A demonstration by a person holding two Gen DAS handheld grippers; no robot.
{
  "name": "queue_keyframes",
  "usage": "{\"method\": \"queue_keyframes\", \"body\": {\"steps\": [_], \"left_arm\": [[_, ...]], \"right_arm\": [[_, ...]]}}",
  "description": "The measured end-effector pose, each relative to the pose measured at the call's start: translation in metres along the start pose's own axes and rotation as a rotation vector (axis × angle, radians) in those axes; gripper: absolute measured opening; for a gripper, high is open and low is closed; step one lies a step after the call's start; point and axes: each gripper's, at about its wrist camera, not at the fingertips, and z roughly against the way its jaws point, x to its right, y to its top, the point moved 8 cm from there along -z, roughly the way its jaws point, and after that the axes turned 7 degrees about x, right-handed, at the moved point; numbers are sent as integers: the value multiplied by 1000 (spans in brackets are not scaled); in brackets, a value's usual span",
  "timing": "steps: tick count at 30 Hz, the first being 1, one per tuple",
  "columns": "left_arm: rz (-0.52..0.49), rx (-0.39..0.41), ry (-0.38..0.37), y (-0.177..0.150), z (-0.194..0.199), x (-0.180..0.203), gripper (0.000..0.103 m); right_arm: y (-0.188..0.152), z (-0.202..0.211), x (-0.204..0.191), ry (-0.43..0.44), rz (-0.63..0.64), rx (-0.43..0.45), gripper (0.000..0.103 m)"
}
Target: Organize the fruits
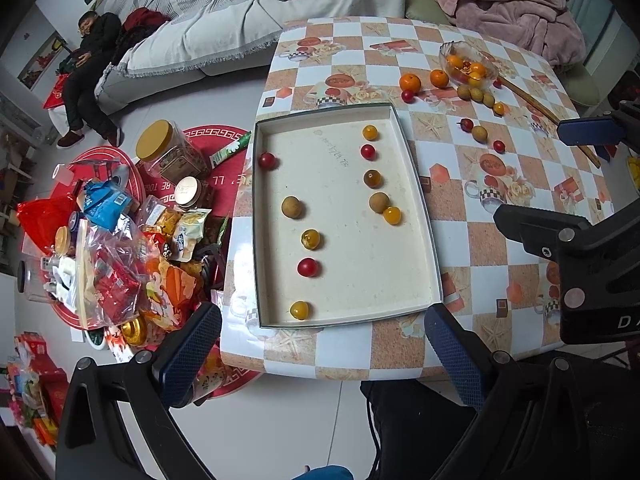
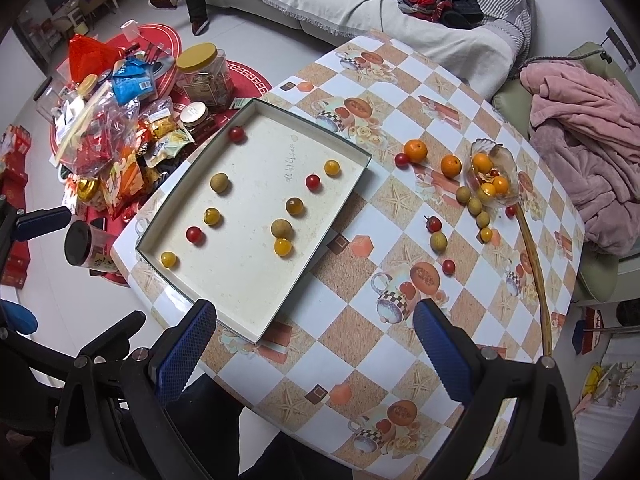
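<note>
Both hand-held grippers [image 1: 320,354] [image 2: 314,354] empty, spread; fruits in tray [image 1: 416,184].

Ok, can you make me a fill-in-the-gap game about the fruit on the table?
1. The tray holds ____ small fruits.
2. Two oranges lie on the table beside a glass ____.
3. Both the left claw and the right claw are ____ and hold nothing.
4. The tray's two rows each hold ____ fruits.

Missing words: ten; bowl; open; five
</note>
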Motion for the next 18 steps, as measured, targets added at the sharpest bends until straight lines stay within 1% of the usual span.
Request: {"method": "queue_keyframes", "body": {"steps": [7,18], "left_arm": [[-4,-7,-19,2,-8,-8,102],[-25,-15,-41,6,-18,-11,102]], "right_arm": [[0,-7,-1,-9,-9,-26,100],[2,-12,-3,-11,-15,-35,100]]}}
